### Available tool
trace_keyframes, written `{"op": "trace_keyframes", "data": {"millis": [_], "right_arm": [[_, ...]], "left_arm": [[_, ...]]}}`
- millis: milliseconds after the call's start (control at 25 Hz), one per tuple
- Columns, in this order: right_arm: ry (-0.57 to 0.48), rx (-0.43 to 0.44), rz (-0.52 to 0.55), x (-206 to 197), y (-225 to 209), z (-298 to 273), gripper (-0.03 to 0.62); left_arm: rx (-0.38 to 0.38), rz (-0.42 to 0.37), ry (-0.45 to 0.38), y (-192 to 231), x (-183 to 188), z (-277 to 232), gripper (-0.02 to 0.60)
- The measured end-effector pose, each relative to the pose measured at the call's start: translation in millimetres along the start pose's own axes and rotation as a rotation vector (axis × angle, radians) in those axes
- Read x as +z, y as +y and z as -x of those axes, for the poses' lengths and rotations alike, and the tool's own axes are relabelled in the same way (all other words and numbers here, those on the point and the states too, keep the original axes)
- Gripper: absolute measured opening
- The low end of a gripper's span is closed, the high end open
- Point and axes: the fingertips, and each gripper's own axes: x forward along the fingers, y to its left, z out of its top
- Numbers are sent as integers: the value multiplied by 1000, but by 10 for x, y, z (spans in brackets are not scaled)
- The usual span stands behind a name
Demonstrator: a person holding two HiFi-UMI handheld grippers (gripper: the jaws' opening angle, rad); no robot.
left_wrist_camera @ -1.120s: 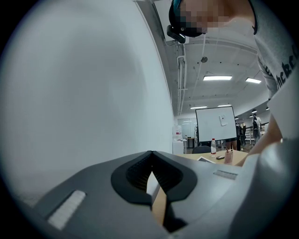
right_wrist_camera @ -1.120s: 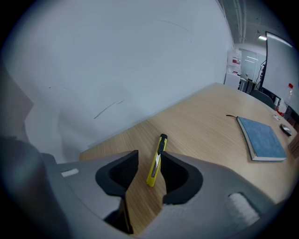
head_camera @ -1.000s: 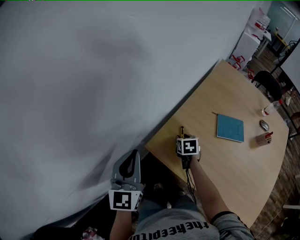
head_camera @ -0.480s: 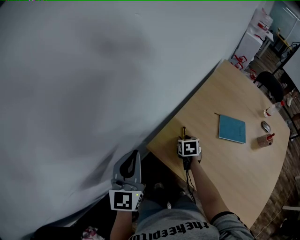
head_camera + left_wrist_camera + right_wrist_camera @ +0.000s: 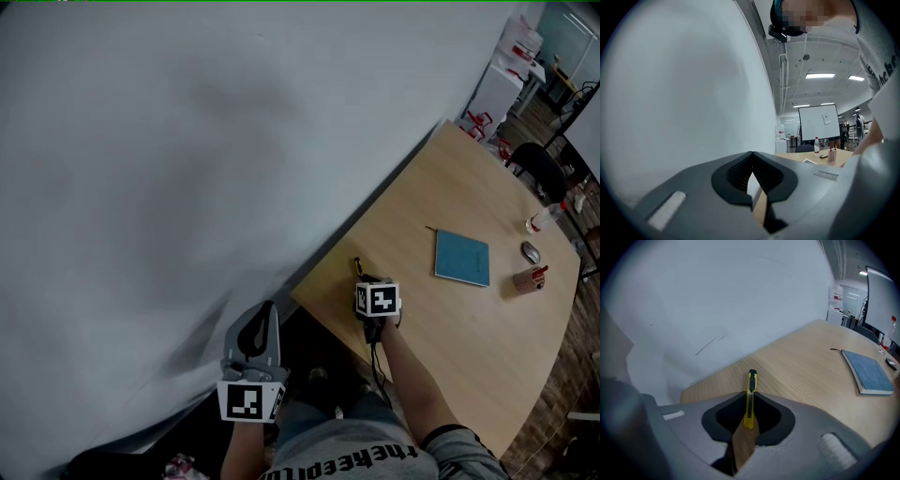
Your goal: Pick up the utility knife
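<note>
1. At the near corner of the desk (image 5: 450,328), the right hand-held gripper (image 5: 363,278) points steeply down at the wooden top, carried on the person's outstretched right forearm (image 5: 412,384).
2. Its jaws have just been closing and now clamp the utility knife (image 5: 751,383), which runs lengthwise between them.
3. The utility knife has a yellow body with a black strip. Its black-tipped end projects past the jaw tips toward the wall (image 5: 187,141), and its yellow tail end lies back between the pads.
4. Seen from the head view, the utility knife sits close to the desk edge that runs along the wall. Whether it rests on the wood or is clear of it cannot be told.
5. The left hand-held gripper (image 5: 270,311) is held off the desk, left of the corner and just beside the wall, pointing level. Its jaw tips meet and nothing lies between them.
6. A blue notebook (image 5: 461,257) lies flat farther along the desk, well apart from the utility knife.
7. Beyond the notebook, near the far edge, are a computer mouse (image 5: 530,250) and a bottle (image 5: 542,218).
8. A black chair (image 5: 537,169) stands past the far end of the desk.
9. A whiteboard (image 5: 820,123) shows in the background of the left gripper view.
</note>
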Motion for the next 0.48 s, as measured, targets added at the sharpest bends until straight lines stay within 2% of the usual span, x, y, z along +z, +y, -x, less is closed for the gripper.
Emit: {"op": "trace_keyframes", "data": {"millis": [480], "right_arm": [[-141, 83, -10, 37, 58, 535, 51]], "left_arm": [[-14, -11, -9, -252, 57, 40, 20]]}}
